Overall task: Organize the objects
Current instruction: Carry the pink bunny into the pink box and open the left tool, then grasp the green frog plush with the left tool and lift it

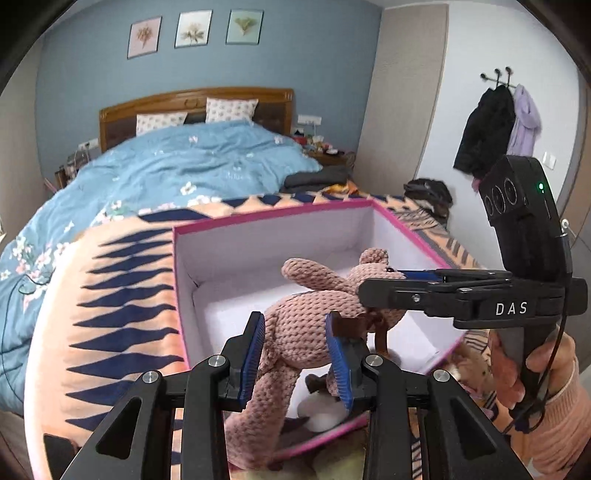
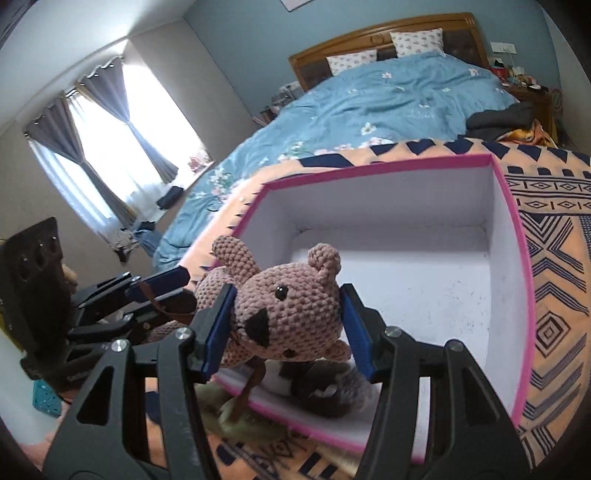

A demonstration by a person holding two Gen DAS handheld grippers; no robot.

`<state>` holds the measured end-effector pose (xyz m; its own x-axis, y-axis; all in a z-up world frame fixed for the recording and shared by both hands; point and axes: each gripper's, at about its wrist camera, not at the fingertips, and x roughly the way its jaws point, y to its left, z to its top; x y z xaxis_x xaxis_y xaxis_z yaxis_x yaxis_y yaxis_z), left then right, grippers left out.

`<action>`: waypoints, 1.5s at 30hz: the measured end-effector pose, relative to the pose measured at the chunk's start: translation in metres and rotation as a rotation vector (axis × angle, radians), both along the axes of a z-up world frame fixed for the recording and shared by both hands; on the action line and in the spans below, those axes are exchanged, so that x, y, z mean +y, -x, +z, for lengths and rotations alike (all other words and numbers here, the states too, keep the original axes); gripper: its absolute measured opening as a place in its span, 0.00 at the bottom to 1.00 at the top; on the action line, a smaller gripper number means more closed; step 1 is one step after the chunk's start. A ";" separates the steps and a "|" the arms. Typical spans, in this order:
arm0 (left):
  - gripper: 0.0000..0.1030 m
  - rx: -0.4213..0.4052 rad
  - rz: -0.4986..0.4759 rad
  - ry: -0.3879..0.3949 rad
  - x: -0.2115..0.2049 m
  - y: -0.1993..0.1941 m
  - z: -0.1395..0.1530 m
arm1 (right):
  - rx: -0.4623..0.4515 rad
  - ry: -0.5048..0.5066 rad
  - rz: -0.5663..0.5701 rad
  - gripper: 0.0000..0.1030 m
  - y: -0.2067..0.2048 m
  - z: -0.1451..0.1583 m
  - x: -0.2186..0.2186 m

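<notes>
One pink knitted teddy bear (image 2: 284,317) hangs over the near rim of one open box (image 1: 258,236), pink outside and white inside, which sits on one orange blanket (image 1: 110,295) with dark blue patterning, spread over the foot of the bed (image 1: 207,155). In the right wrist view the bear's head sits at the centre with the box opening at 1 o'clock behind it. A second, darker plush toy (image 2: 328,387) lies on the box floor just under the bear's head, at 6 o'clock from it.

Two grippers hold the bear. The left gripper (image 1: 295,354) has its jaws clenched on the bear's body, blue pads pressing both flanks, with one leg trailing down toward 6 o'clock. The right gripper (image 2: 288,325) has its jaws clamped on the bear's head, one pad at each cheek. In the left wrist view it reaches in level from 3 o'clock, and the person's right hand (image 1: 546,376) in a pink sleeve grips its handle at 4 o'clock.

Three framed prints (image 1: 192,29) hang on the blue wall at 12 o'clock, above two pillows (image 1: 229,109).
</notes>
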<state>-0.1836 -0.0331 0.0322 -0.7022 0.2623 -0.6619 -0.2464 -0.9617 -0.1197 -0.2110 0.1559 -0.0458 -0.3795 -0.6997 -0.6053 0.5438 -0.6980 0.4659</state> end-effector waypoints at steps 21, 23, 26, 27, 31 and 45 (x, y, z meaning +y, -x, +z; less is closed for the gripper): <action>0.49 -0.023 0.074 0.066 -0.007 0.012 -0.026 | -0.108 -0.220 -0.022 0.62 0.024 -0.040 -0.024; 0.55 -0.002 0.078 0.062 -0.008 0.005 -0.023 | -0.109 -0.213 -0.009 0.62 0.022 -0.042 -0.023; 0.63 0.020 0.071 0.038 -0.011 -0.006 -0.018 | -0.112 -0.196 -0.005 0.62 0.018 -0.041 -0.020; 0.64 0.026 0.071 0.028 -0.012 -0.010 -0.017 | -0.110 -0.184 -0.006 0.62 0.016 -0.040 -0.018; 0.71 0.073 0.058 0.000 -0.016 -0.035 -0.007 | -0.064 -0.142 0.010 0.62 -0.002 -0.027 -0.010; 0.78 0.051 0.061 -0.058 -0.033 -0.104 -0.035 | 0.189 -0.076 0.220 0.62 -0.124 -0.004 -0.002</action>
